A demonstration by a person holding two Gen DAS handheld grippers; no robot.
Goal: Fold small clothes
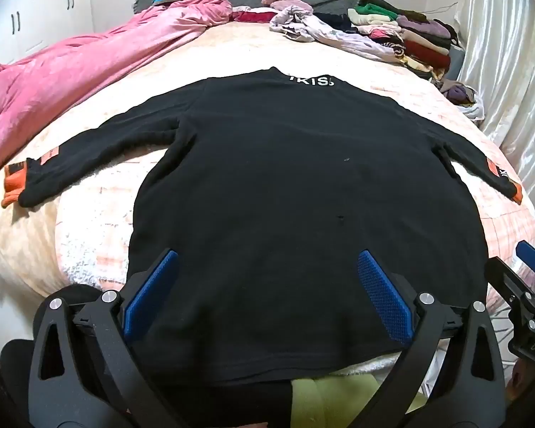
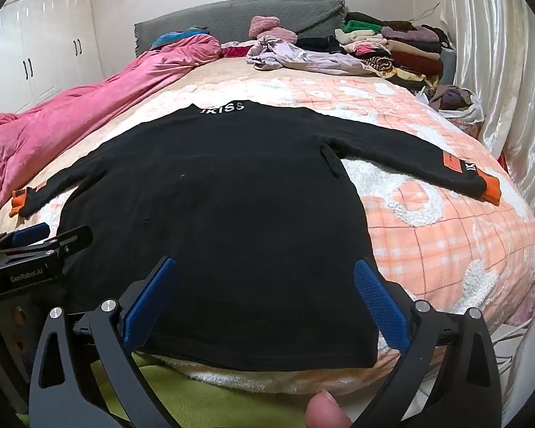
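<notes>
A black long-sleeved top (image 1: 285, 185) (image 2: 210, 214) lies flat on the bed, both sleeves spread out sideways, orange cuffs (image 1: 14, 185) (image 2: 490, 189) at the ends, white letters at the collar. My left gripper (image 1: 267, 264) hangs open above the top's lower part, near its hem, nothing between the blue pads (image 1: 381, 296). My right gripper (image 2: 265, 267) is open too, over the hem's right half, its pads (image 2: 380, 299) apart and empty. Each gripper shows at the edge of the other's view: the right gripper (image 1: 528, 285), the left gripper (image 2: 35, 246). A fingertip (image 2: 326, 410) shows at the bottom.
The bed (image 2: 446, 235) has a peach checked cover. A pink quilt (image 1: 71, 82) is bunched along the left. Stacked clothes (image 1: 403, 32) and a lilac garment (image 2: 303, 59) lie at the far right by the grey headboard (image 2: 239, 18). A curtain (image 2: 499, 53) hangs right, wardrobe doors (image 2: 35, 53) left. Yellow-green fabric (image 1: 339, 399) lies below the hem.
</notes>
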